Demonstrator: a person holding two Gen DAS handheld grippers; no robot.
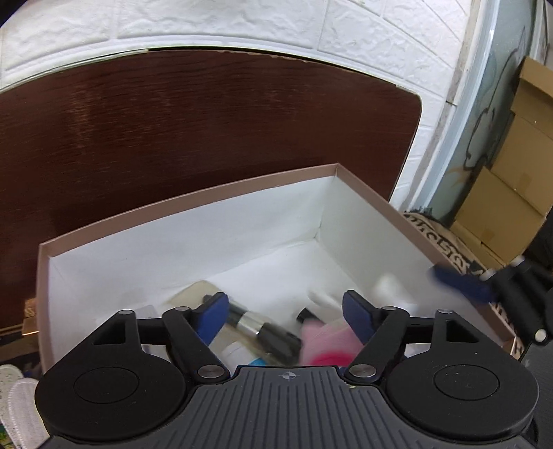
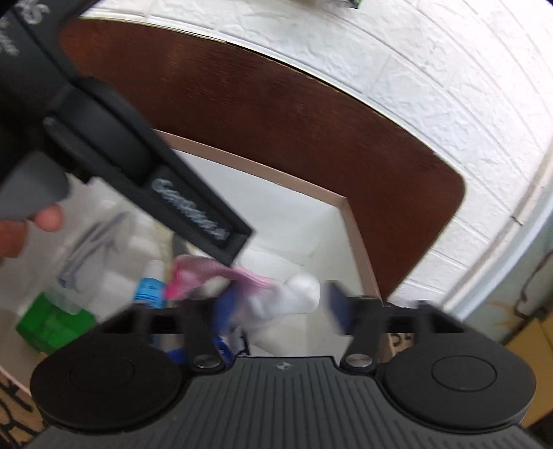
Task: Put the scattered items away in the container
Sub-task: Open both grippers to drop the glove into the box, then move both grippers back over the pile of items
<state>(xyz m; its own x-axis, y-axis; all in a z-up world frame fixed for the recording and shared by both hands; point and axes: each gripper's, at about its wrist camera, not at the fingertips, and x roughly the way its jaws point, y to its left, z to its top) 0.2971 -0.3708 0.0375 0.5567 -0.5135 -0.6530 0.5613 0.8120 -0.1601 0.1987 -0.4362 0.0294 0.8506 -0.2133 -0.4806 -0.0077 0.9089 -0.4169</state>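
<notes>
Pale pink card edges the open rectangular white-lined box (image 1: 193, 203), which stands on a dark brown wood-grain table (image 1: 138, 121) against a white embossed brick-pattern wall (image 1: 242, 20). Bare tabletop lies beyond the box's far rim, and its far inner corner is free. The left gripper (image 1: 285, 311) hangs over the box, its jaws wide and its blue pads (image 1: 214, 309) gripping nothing; below them lie a black-and-silver cylinder (image 1: 255, 328) and a soft pink cloth (image 1: 321, 345). The right gripper (image 2: 274, 307) is spread too — a blurred white cloth bundle (image 2: 297, 297) sits between its fingers; contact is unclear. Inside also lie a blue-labelled bottle (image 2: 150, 288) and a green packet (image 2: 52, 323).
</notes>
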